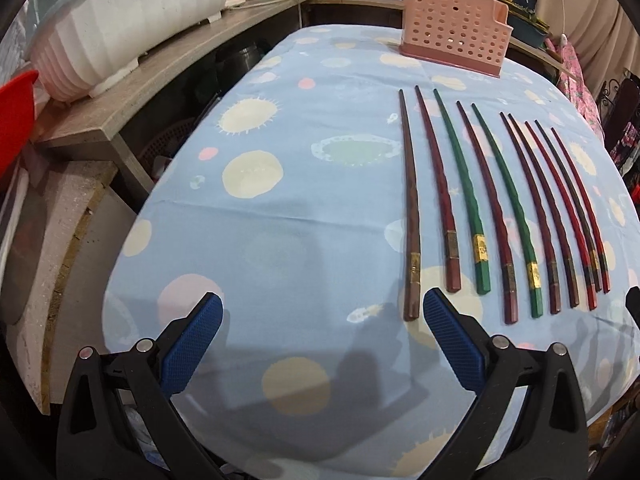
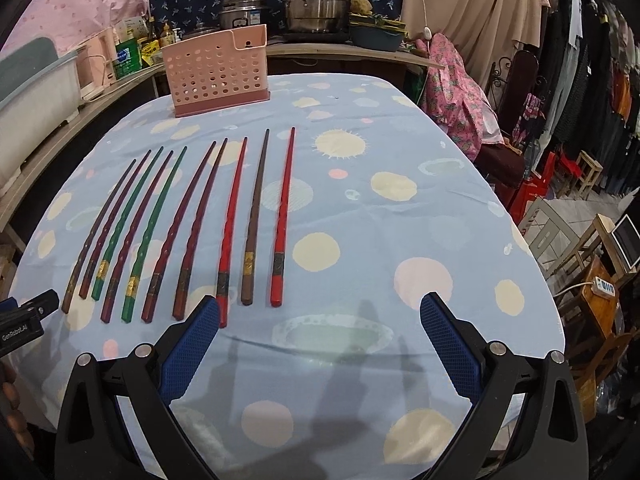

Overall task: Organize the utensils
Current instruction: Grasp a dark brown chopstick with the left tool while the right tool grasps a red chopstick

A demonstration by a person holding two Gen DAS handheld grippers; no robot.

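So there are ten long lacquered chopsticks (image 2: 188, 228) lined up side by side on the desk with the light blue spotted cloth (image 1: 280, 208), thick ends toward the cameras, thin tips pointing at the pink perforated plastic utensil holder (image 2: 218, 76). That holder stands upright at the far end of the desk, well apart from the tips, and I can't see anything inside it. Colours are a mix: dark red and brown ones, two green ones (image 1: 460, 192) with gold bands near the thick end, and a couple of bright red ones (image 2: 283, 216) on the side furthest from the holder's low corner.

The left claw (image 1: 322, 306) is spread wide with nothing between its blue pads; its right pad sits just beside the thick end of the outermost brown chopstick (image 1: 410, 216). The right claw (image 2: 320, 306) is also spread wide and holding nothing, its left pad just beside the thick end of a bright red chopstick (image 2: 230, 236). Behind the holder, steel pots (image 2: 316, 0) sit on a back counter.
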